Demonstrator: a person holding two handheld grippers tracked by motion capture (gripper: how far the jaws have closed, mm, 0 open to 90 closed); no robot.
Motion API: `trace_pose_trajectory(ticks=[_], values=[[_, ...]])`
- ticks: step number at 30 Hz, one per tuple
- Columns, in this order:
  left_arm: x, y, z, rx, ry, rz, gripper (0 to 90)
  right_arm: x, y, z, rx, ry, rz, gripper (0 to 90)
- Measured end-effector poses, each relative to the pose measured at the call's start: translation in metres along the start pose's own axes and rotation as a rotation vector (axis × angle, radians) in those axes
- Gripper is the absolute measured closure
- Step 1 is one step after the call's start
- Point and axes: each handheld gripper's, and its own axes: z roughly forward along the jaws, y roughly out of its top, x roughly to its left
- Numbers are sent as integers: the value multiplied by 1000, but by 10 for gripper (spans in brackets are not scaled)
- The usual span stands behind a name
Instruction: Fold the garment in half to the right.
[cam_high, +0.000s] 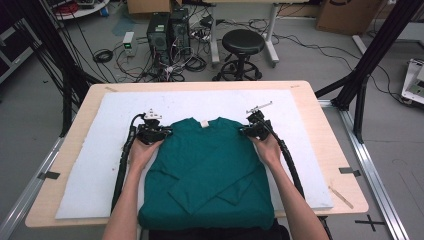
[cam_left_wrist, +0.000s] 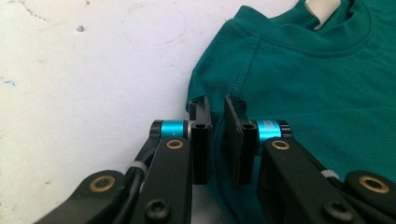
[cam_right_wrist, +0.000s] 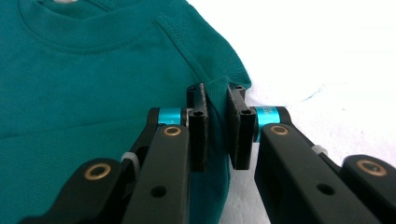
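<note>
A dark green T-shirt (cam_high: 210, 170) lies folded on the white foam board (cam_high: 95, 170), collar at the far side with a white neck label (cam_high: 204, 123). My left gripper (cam_high: 167, 132) is shut on the shirt's left shoulder edge. In the left gripper view the green cloth (cam_left_wrist: 303, 93) runs up between the two pads of that gripper (cam_left_wrist: 217, 105). My right gripper (cam_high: 244, 131) is shut on the right shoulder edge. The right gripper view shows a fold of the shirt (cam_right_wrist: 93, 84) pinched in the gripper (cam_right_wrist: 215, 93). Both hands rest on the shirt's sides.
The foam board covers most of a wooden table (cam_high: 75, 120). Beyond the table's far edge stand a black stool (cam_high: 243, 42) and computer towers (cam_high: 167, 30) among floor cables. Black frame posts (cam_high: 367, 60) rise at both sides.
</note>
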Motion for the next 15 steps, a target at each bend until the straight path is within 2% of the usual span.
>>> trace_pose_trajectory(ticks=[3, 6, 10, 13, 15], values=[[0, 0, 0, 1, 2, -26, 811, -4, 0, 0, -3, 22, 16, 829], [-1, 2, -1, 10, 11, -88, 816, -3, 1, -1, 0, 14, 7, 835], [-7, 9, -5, 4, 48, -86, 830, -1, 3, -8, -17, 6, -5, 840], [-5, 14, -10, -15, 44, -113, 836, -3, 7, -17, -45, 10, 5, 842], [-3, 18, -13, -12, 48, -132, 840, -5, 11, -24, -57, -9, 13, 844]])
